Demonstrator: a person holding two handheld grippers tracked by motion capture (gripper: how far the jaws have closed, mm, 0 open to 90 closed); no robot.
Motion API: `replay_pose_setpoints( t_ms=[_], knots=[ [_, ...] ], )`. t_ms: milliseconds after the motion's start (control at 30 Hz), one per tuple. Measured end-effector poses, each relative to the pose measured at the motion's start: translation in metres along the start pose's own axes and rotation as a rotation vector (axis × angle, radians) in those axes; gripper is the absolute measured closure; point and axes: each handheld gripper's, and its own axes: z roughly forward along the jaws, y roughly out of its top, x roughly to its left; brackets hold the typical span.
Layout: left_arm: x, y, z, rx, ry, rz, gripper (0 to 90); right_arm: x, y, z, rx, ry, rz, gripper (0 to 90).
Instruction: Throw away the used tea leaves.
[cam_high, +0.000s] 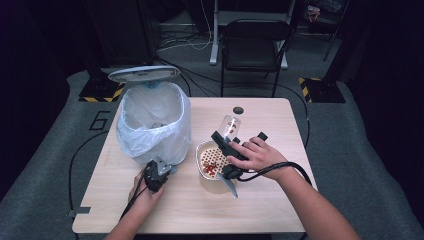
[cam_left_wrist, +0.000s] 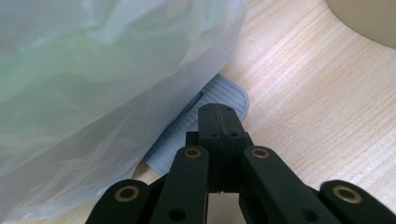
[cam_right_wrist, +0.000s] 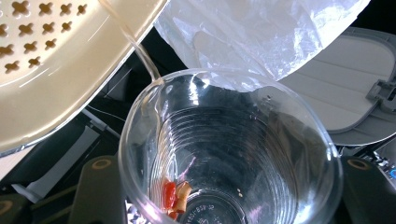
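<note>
the high view looks forward and down from above the person's side, taking in the whole table (cam_high: 260, 200). the left gripper view sits low and close, facing the bin bag (cam_left_wrist: 93, 70) and tabletop. the right gripper view looks close into a clear cup (cam_right_wrist: 229, 149). all three share the bag; the strainer bowl (cam_right_wrist: 56, 70) shows in the high and right gripper views.

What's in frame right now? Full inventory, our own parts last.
pedal bin: 1, white liner, lid up, table's left rear
bin pedal: 1, grey ribbed, under left gripper's tips
strainer bowl: 1, cream, perforated insert, table centre
clear cup: 1, tipped over the strainer, red bits inside
small cap: 1, dark, table's rear
table: 1, light wood
folding chair: 1, black, behind the table
left gripper: black, shut, on pedal
right gripper: black, clamps the cup
</note>
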Motion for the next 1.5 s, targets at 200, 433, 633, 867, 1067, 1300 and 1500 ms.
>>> replay_pose_setpoints(
  t_ms=[200,433,633,867,1067,1300,1500],
  knots=[
    [0.0,0.0,0.0,0.001,-0.001,0.0,90.0,-0.001,-0.001,-0.001,-0.008,-0.005,0.007,37.4],
    [-0.001,0.0,0.0,-0.003,0.011,-0.009,90.0,-0.003,-0.002,-0.001,-0.025,-0.013,0.008,37.4],
    [-0.001,0.0,0.0,-0.001,0.01,-0.008,90.0,-0.003,0.0,-0.001,-0.043,-0.009,-0.004,37.4],
    [-0.001,0.0,0.0,-0.002,0.011,-0.009,90.0,-0.005,0.0,-0.001,-0.048,-0.012,-0.013,37.4],
    [-0.001,0.0,0.0,-0.004,0.006,-0.012,90.0,-0.008,-0.001,0.0,-0.065,0.005,0.002,37.3],
    [-0.001,0.0,0.001,-0.013,0.009,-0.018,90.0,-0.015,-0.003,0.001,-0.077,0.019,0.017,37.3],
    [-0.001,0.0,0.001,-0.014,0.008,-0.007,90.0,-0.022,-0.006,0.0,-0.092,0.076,0.004,37.3]
  ],
)
